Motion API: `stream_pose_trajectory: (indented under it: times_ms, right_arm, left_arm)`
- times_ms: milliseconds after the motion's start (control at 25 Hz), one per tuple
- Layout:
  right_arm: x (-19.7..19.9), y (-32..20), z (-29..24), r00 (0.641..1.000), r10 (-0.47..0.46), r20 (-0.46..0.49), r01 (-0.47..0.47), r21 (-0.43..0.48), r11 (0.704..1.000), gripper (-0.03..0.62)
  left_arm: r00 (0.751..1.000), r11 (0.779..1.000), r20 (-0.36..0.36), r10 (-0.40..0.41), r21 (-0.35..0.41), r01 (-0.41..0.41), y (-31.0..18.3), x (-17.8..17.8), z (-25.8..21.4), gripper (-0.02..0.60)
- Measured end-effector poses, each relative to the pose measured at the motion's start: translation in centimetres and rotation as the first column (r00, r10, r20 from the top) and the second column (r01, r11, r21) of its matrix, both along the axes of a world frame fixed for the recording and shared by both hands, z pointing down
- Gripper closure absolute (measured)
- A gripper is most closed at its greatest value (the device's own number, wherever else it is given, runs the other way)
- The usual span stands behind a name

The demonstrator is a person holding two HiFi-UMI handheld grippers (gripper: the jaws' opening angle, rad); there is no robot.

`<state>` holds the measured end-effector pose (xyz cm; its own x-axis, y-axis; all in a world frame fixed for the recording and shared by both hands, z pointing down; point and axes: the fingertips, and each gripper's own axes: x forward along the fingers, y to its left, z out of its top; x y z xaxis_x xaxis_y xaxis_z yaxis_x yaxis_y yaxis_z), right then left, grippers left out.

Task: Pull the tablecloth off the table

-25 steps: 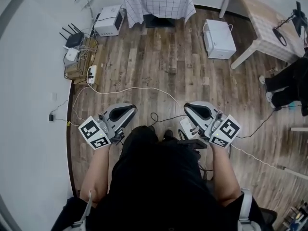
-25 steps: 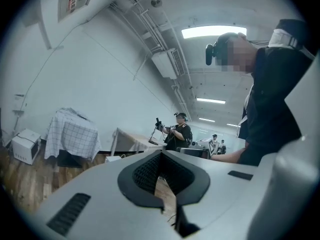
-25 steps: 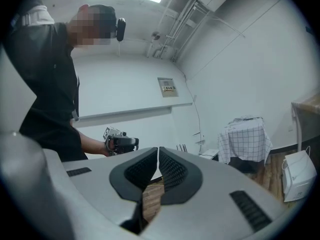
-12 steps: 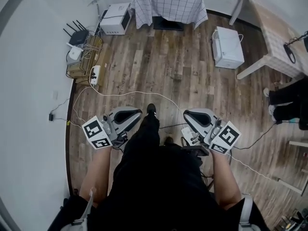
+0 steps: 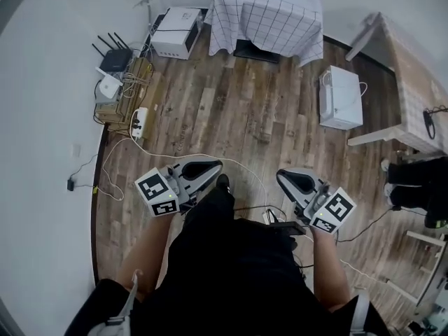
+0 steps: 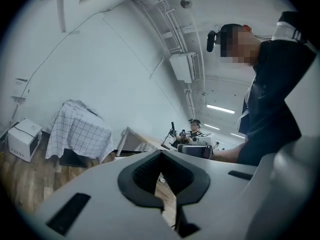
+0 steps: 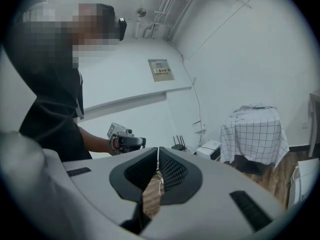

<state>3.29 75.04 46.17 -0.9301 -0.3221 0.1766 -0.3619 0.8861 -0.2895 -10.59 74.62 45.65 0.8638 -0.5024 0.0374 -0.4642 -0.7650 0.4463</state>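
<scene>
A small table draped in a white tablecloth with a dark grid (image 5: 269, 12) stands against the far wall; it also shows as the tablecloth (image 6: 80, 131) and the tablecloth (image 7: 255, 134). My left gripper (image 5: 213, 166) and right gripper (image 5: 287, 177) are held out level at waist height over the wooden floor, well short of the table. The left gripper's (image 6: 161, 155) jaws are shut with nothing between them. The right gripper's (image 7: 158, 151) jaws are likewise shut and empty.
A white box (image 5: 175, 32), a router (image 5: 112, 60), a wooden crate with cables (image 5: 126, 89) and a power strip (image 5: 138, 114) line the left wall. A white appliance (image 5: 341, 96) and a wooden table (image 5: 413, 82) stand right. Cables trail across the floor. Another person's legs (image 5: 413, 187) show far right.
I have moved forward across the floor: the covered table and the things near it have come closer and lower in the head view. Both grippers stay shut in front of me.
</scene>
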Motion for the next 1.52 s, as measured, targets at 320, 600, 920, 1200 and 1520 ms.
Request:
stream_pose_trajectory:
  times_ms: [320,600,920,1200,1520]
  right_arm:
    - [-4.3,-10.1,-0.9,0.995,0.085,-0.053,-0.085,0.004,0.996,0.571]
    - [-3.8,-14.2,-0.5,0.993,0.107,-0.057,-0.108,-0.017,0.994,0.571]
    - [-2.9,-23.8,-0.2,0.996,0.073,0.041,-0.071,-0.04,0.997,0.571]
    - [-0.3,-35.1,-0.7,0.999,-0.013,0.035,0.012,0.021,1.0,0.571]
    - [0.7,-42.8,-2.9,0.979,-0.104,0.177,0.089,0.09,0.992,0.569]
  left_arm:
    - [0.997,0.997,-0.006,0.075,0.025,-0.075,-9.3,-3.6,0.9,0.574]
    - [0.995,0.995,-0.029,0.097,-0.009,-0.097,-13.8,-3.4,2.4,0.574]
    - [0.998,0.997,0.01,0.066,-0.043,-0.065,-22.7,-1.5,3.3,0.574]
    - [0.996,0.999,0.09,0.026,-0.048,-0.022,-33.9,1.7,1.0,0.574]
    - [0.982,0.999,0.185,-0.034,0.008,0.033,-44.3,3.6,-1.8,0.574]
